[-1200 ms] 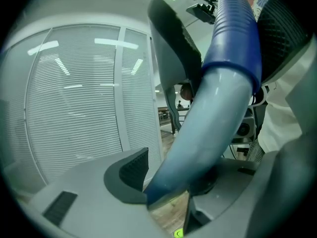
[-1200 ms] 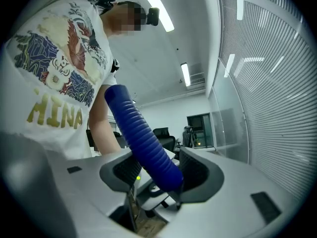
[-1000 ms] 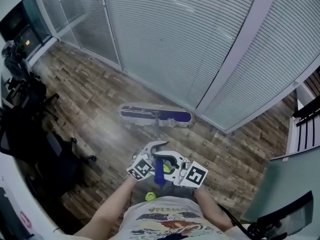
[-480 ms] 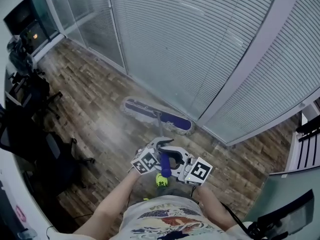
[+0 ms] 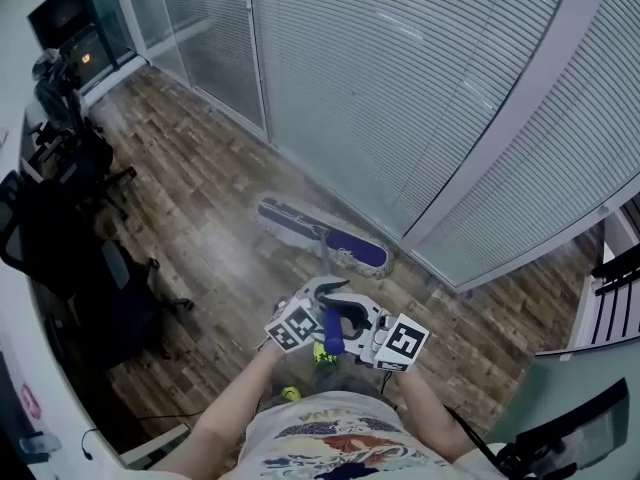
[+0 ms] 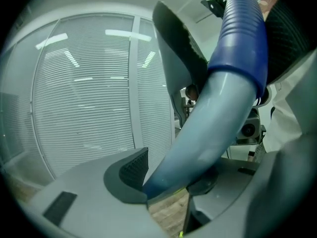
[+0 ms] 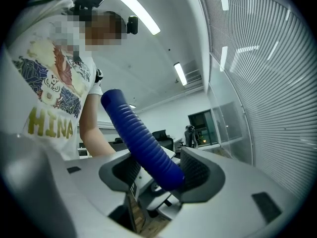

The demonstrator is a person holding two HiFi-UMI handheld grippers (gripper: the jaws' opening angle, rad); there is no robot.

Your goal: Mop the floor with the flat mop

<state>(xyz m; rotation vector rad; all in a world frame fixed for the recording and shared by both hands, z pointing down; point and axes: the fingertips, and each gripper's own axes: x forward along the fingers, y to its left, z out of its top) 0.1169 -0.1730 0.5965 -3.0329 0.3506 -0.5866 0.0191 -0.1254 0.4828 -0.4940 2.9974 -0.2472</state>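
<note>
One flat mop (image 5: 322, 234) is in use. Its single mop head (image 5: 352, 247), blue with a pale fringe, lies flat on the wood-plank floor (image 5: 190, 218) just beside the foot of the glass wall (image 5: 400, 88). The head's long axis runs from upper left to lower right in the head view, roughly along the wall.

One thin handle (image 5: 323, 268) rises from the middle of the head back toward the person, so the mop points away from the body at the wall. The handle ends in one ribbed blue grip (image 5: 333, 336).

Two grippers meet on that handle, close together in front of the person's chest. Each carries one marker cube (image 5: 290, 330).

The left gripper (image 5: 318, 303) is clamped on the pale shaft just below the grip, which crosses its jaws at a slant. The right gripper (image 5: 350, 320) has the ribbed blue grip between its jaws, lying against the pads. These jaws have just been opening a little, but they hold the grip.

At the left edge stand at least two dark office chairs (image 5: 60, 258), well apart from the mop.
</note>
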